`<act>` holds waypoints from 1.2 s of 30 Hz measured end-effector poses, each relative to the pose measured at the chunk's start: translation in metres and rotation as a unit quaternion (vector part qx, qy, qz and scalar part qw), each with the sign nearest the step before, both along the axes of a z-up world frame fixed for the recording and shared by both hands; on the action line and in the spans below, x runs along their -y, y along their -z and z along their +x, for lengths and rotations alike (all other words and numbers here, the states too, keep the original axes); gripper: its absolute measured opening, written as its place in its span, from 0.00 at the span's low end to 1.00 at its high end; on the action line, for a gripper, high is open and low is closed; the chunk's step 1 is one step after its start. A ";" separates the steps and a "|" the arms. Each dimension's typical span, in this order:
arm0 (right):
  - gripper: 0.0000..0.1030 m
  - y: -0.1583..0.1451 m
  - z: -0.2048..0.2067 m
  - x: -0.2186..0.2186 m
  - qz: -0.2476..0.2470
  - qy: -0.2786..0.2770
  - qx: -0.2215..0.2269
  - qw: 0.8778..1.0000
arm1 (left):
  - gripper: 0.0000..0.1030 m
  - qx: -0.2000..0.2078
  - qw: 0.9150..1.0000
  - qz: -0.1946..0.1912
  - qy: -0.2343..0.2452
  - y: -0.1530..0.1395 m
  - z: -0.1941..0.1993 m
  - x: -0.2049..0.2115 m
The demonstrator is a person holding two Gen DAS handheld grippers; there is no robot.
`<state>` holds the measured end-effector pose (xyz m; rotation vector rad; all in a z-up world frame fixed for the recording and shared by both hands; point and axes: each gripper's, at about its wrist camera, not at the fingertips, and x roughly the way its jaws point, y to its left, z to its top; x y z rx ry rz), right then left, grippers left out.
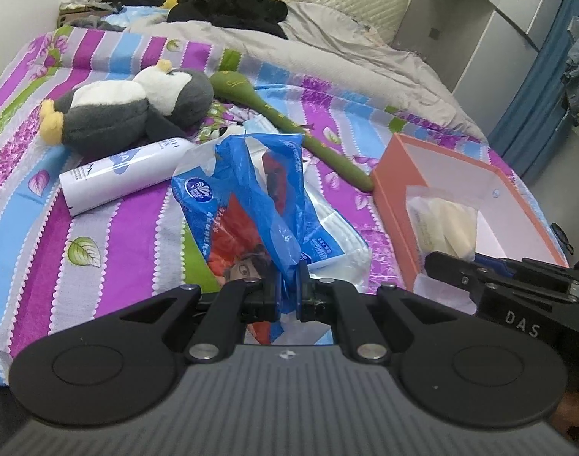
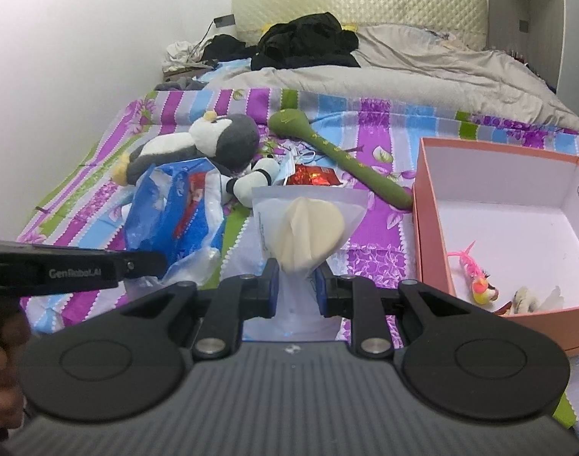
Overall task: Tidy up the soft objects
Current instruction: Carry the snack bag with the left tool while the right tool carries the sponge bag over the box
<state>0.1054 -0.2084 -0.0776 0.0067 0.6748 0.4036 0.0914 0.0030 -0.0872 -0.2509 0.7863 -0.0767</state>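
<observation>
Blue plastic bag [image 1: 251,205] pinched in left gripper [image 1: 288,292] left of orange box [image 2: 517,235]; right gripper [image 2: 297,285] pinches clear pouch [image 2: 308,224].

blue tissue bag [image 1: 247,205]: lifted | cream pouch [image 2: 308,235]: lifted, beside orange box [image 2: 422,205]

Bed [image 2: 168,205]: plush penguin [image 2: 198,148] far left, bottle [image 1: 126,171] before it, massage stick [image 2: 346,159] centre, box [image 2: 426,235] right holding bird toy [image 2: 477,285].
</observation>
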 end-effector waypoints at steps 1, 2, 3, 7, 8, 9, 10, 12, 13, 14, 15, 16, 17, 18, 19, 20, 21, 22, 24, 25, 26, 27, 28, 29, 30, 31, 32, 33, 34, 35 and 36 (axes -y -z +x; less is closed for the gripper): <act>0.23 -0.002 -0.002 0.001 0.001 0.001 0.002 1.000 | 0.08 0.001 1.000 0.001 0.001 -0.003 -0.001 0.002; 0.23 -0.004 -0.003 0.001 0.002 0.001 0.003 1.000 | 0.08 0.001 1.000 0.001 0.002 -0.007 -0.002 0.004; 0.23 -0.006 -0.005 0.002 0.002 0.002 0.005 1.000 | 0.08 0.003 1.000 0.002 0.006 -0.011 -0.003 0.006; 0.23 -0.014 -0.009 0.006 0.002 0.005 0.009 1.000 | 0.08 0.016 1.000 0.007 0.020 -0.027 -0.004 0.016; 0.23 -0.016 -0.010 0.008 0.004 0.006 0.010 1.000 | 0.08 0.020 0.999 0.008 0.023 -0.031 -0.004 0.019; 0.23 -0.019 -0.011 0.011 0.005 0.008 0.012 1.000 | 0.08 0.024 0.999 0.009 0.027 -0.034 -0.004 0.023; 0.23 -0.022 -0.011 0.013 0.005 0.010 0.015 1.000 | 0.08 0.027 0.999 0.009 0.031 -0.037 -0.003 0.026; 0.23 -0.026 -0.012 0.017 0.004 0.015 0.021 1.000 | 0.08 0.033 0.999 0.007 0.040 -0.042 -0.004 0.034; 0.23 -0.028 -0.013 0.019 0.005 0.018 0.023 1.000 | 0.08 0.034 0.998 0.007 0.044 -0.044 -0.003 0.038; 0.23 -0.030 -0.014 0.022 0.006 0.021 0.026 0.999 | 0.08 0.036 0.998 0.005 0.049 -0.045 -0.003 0.042; 0.23 -0.032 -0.015 0.025 0.006 0.025 0.028 0.999 | 0.08 0.038 0.998 0.004 0.055 -0.047 -0.003 0.046; 0.23 -0.034 -0.016 0.028 0.006 0.028 0.030 0.999 | 0.08 0.040 0.997 0.003 0.061 -0.048 -0.003 0.050; 0.23 -0.035 -0.017 0.031 0.007 0.033 0.033 0.999 | 0.08 0.041 0.997 0.002 0.067 -0.049 -0.003 0.055; 0.23 -0.037 -0.018 0.035 0.006 0.038 0.035 0.999 | 0.08 0.043 0.996 0.002 0.073 -0.050 -0.002 0.059; 0.23 -0.037 -0.020 0.038 0.006 0.042 0.037 0.998 | 0.08 0.044 0.996 0.001 0.078 -0.051 -0.001 0.064; 0.23 -0.038 -0.021 0.042 0.006 0.047 0.038 0.998 | 0.08 0.045 0.995 0.000 0.084 -0.052 -0.001 0.069; 0.23 -0.039 -0.022 0.047 0.007 0.053 0.039 0.998 | 0.08 0.047 0.995 -0.002 0.091 -0.053 0.000 0.075; 0.23 -0.040 -0.024 0.051 0.008 0.059 0.040 0.997 | 0.08 0.049 0.994 -0.004 0.097 -0.054 0.001 0.079; 0.23 -0.041 -0.027 0.062 0.009 0.071 0.042 0.997 | 0.08 0.050 0.993 -0.011 0.111 -0.055 0.004 0.090; 0.23 -0.041 -0.028 0.066 0.009 0.076 0.041 0.996 | 0.08 0.050 0.992 -0.014 0.116 -0.056 0.005 0.095; 0.23 -0.041 -0.029 0.071 0.009 0.082 0.041 0.996 | 0.08 0.049 0.991 -0.016 0.123 -0.056 0.007 0.102; 0.23 -0.041 -0.030 0.077 0.009 0.089 0.041 0.995 | 0.08 0.048 0.990 -0.017 0.130 -0.056 0.008 0.108; 0.23 -0.041 -0.031 0.082 0.008 0.094 0.041 0.995 | 0.08 0.048 0.989 -0.018 0.136 -0.056 0.010 0.114; 0.23 -0.041 -0.032 0.088 0.008 0.102 0.040 0.994 | 0.08 0.048 0.988 -0.019 0.143 -0.056 0.012 0.120; 0.23 -0.041 -0.032 0.093 0.008 0.108 0.040 0.993 | 0.08 0.047 0.988 -0.020 0.149 -0.055 0.014 0.127; 0.23 -0.041 -0.032 0.099 0.009 0.114 0.038 0.993 | 0.08 0.046 0.987 -0.021 0.154 -0.055 0.016 0.132; 0.23 -0.041 -0.031 0.103 0.008 0.119 0.038 0.992 | 0.08 0.043 0.986 -0.021 0.159 -0.053 0.018 0.138; 0.23 -0.040 -0.031 0.108 0.008 0.125 0.037 0.991 | 0.08 0.040 0.985 -0.020 0.166 -0.052 0.021 0.143; 0.23 -0.040 -0.031 0.112 0.007 0.131 0.035 0.991 | 0.08 0.037 0.984 -0.019 0.172 -0.051 0.025 0.148; 0.23 -0.039 -0.031 0.116 0.007 0.135 0.034 0.990 | 0.08 0.033 0.984 -0.018 0.176 -0.049 0.030 0.153; 0.23 -0.039 -0.029 0.121 0.009 0.140 0.032 0.990 | 0.08 0.029 0.983 -0.017 0.180 -0.047 0.034 0.157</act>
